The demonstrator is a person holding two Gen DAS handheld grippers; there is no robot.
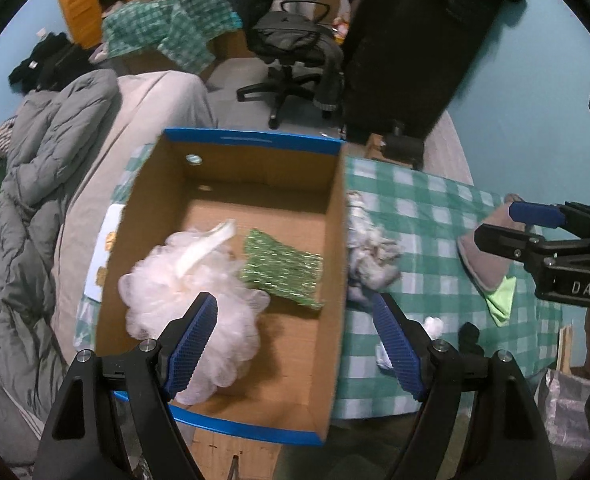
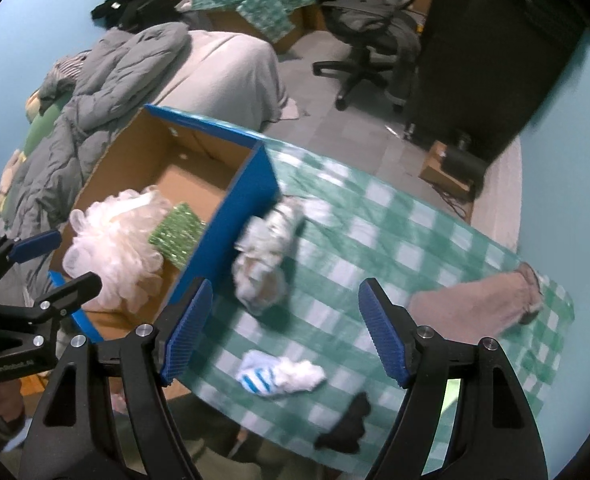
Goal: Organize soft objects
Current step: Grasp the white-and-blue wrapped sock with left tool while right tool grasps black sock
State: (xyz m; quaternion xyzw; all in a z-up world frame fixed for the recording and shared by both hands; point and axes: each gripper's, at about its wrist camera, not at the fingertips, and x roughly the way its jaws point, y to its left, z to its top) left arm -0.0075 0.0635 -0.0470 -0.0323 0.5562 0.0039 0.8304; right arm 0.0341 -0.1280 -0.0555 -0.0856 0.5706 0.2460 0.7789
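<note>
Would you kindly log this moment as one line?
left gripper open, empty | right gripper open, empty | box: loofah, green scrubber | tablecloth: rag, sock, slipper

A box stands on the left part of the table. In it lie a pouf at the near left and a scrubber to its right. Just right of the box lies a rag. Near the table's front edge lie a sock and a glove. A slipper lies far right. Left of the table is a bed; behind it, a chair.
</note>
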